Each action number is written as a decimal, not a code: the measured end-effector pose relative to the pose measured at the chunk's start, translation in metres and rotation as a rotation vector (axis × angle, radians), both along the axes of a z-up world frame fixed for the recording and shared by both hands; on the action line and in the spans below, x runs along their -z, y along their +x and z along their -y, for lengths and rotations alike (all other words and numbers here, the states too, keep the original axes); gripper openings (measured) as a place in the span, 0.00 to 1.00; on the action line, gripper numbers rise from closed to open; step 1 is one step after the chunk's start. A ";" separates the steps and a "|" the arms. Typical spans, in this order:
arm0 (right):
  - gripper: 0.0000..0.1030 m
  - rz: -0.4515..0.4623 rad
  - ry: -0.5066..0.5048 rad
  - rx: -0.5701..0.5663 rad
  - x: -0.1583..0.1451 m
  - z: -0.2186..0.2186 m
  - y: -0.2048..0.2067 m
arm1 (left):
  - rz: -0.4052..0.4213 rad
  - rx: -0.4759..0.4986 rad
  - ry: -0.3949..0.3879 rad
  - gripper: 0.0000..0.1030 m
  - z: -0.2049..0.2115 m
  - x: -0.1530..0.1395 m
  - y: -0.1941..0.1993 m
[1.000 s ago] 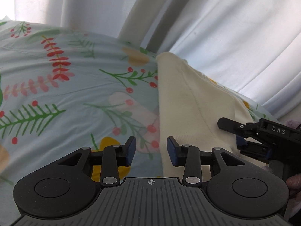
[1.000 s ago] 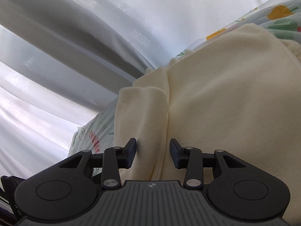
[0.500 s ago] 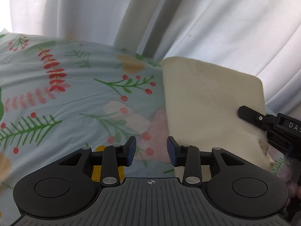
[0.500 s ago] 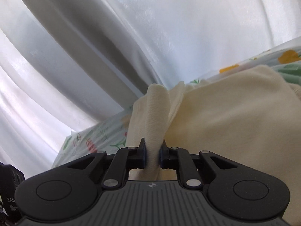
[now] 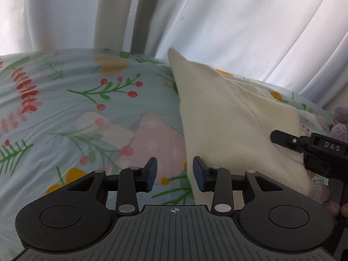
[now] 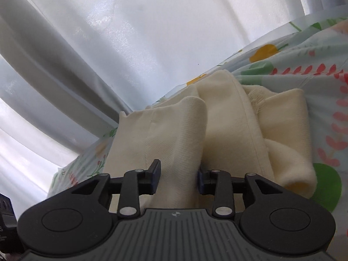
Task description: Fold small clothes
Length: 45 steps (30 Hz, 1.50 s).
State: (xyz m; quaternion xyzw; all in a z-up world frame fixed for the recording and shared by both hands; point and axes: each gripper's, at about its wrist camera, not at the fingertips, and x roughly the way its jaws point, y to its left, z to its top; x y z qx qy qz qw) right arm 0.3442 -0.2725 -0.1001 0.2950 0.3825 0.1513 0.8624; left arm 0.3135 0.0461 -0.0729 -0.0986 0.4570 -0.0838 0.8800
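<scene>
- Left gripper (image 5: 175,174): jaws apart, holding nothing — poised over the floral bedsheet (image 5: 65,113), right at the cream garment's (image 5: 228,126) left edge.
- Right gripper (image 6: 178,177): jaws apart, a raised cream fold lying loose between them.
- White curtain (image 5: 239,21) close behind; purple plush toy (image 5: 340,121) just right of the garment.

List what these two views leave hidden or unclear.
- Cream garment: its type unclear in both views; near edge hidden behind each gripper body.
- Right gripper: open, cloth between its fingers; contact unclear.
- Purple fuzzy item: cut off by the left view's right edge.
- Left gripper: open, empty.
</scene>
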 end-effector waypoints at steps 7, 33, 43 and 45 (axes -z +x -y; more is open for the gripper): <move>0.12 0.164 -0.317 0.019 -0.046 -0.033 -0.024 | 0.036 -0.030 0.061 0.42 0.003 -0.018 -0.007; 0.59 -0.076 0.104 0.190 -0.011 0.055 -0.131 | -0.028 0.262 0.005 0.52 0.061 -0.005 -0.058; 0.12 0.038 0.542 0.257 0.012 0.073 -0.126 | 0.024 0.185 0.068 0.55 0.066 -0.002 -0.047; 0.13 -0.042 0.365 0.275 0.017 0.077 -0.122 | -0.004 0.174 0.045 0.58 0.055 0.000 -0.046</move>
